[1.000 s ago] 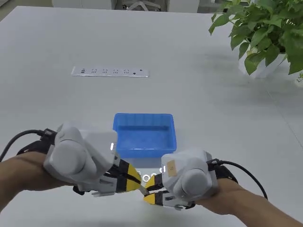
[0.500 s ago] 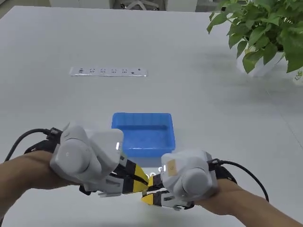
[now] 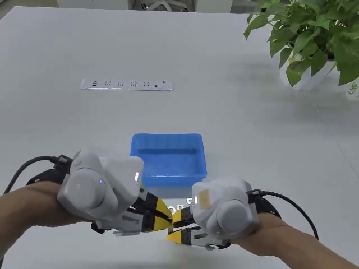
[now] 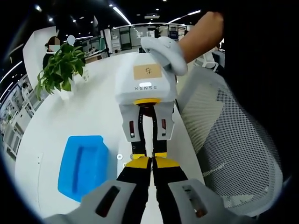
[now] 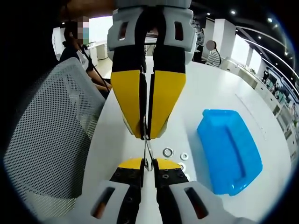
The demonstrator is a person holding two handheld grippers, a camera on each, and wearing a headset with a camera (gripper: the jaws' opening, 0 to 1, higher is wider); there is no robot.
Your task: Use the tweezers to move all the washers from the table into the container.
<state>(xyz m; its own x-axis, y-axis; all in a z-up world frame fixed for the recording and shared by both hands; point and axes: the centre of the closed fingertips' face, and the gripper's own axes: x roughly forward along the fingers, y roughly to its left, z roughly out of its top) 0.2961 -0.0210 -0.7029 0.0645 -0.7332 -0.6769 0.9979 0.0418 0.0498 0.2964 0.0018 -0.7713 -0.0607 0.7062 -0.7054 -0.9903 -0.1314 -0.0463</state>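
Observation:
The blue container point(image 3: 168, 157) sits on the white table just beyond both grippers. My left gripper point(image 3: 167, 216) and right gripper point(image 3: 175, 225) meet tip to tip in front of it. Thin metal tweezers point(image 5: 147, 150) run between the two pairs of yellow jaws. In the right gripper view my right gripper point(image 5: 148, 165) is shut on one end. My left gripper point(image 5: 146, 134) comes in from above, shut on the other end. Three washers point(image 5: 167, 152) lie on the table between the jaws and the container point(image 5: 229, 149). In the left gripper view the left gripper point(image 4: 152, 161) faces the right gripper point(image 4: 149, 152).
A white power strip point(image 3: 127, 85) lies farther back on the table. A potted plant point(image 3: 314, 39) stands at the back right. A mesh office chair point(image 5: 46, 121) stands at the table's near edge. People sit in the background.
My left gripper has edged right, toward the right gripper, so their tips now meet. The right gripper and the container have stayed put.

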